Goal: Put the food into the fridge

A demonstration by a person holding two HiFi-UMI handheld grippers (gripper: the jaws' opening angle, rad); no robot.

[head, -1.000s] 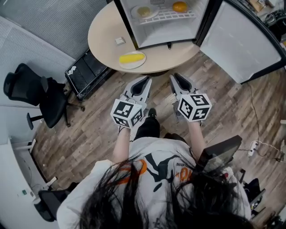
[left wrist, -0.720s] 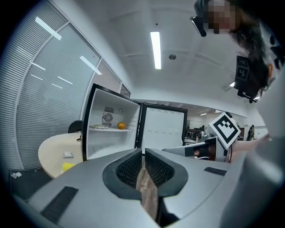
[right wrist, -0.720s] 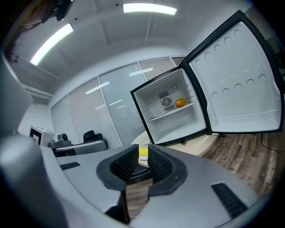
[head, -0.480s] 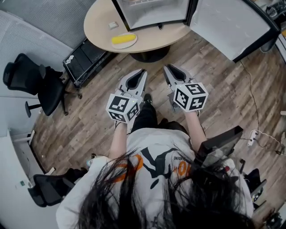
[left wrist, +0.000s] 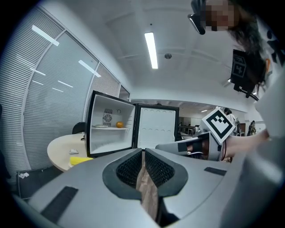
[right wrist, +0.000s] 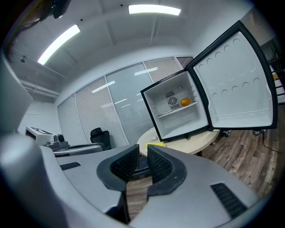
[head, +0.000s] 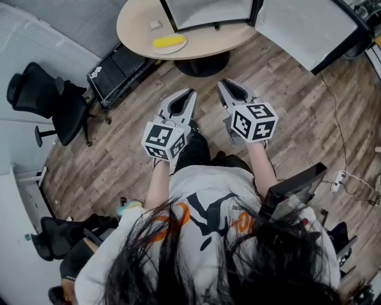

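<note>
A yellow food item on a white plate (head: 169, 41) lies on the round table (head: 134, 24), left of the open fridge (head: 205, 15). The fridge's shelf holds an orange (left wrist: 119, 124) and a plate (left wrist: 101, 126). My left gripper (head: 190, 92) and right gripper (head: 221, 83) hang side by side over the wooden floor, well short of the table. Both are shut with nothing between the jaws, as the left gripper (left wrist: 143, 153) and right gripper (right wrist: 142, 156) views show. The yellow food (right wrist: 154, 144) shows just beyond the right jaws.
The fridge door (head: 303, 30) stands swung open to the right. A small white object (head: 155, 25) lies on the table. A black case (head: 116, 70) sits on the floor by the table, with a black office chair (head: 44, 104) further left. A cable and power strip (head: 337, 192) lie at right.
The table and fridge have slid toward the top of the head view, so the fridge's inside is out of sight. Both grippers keep their place in front of the body.
</note>
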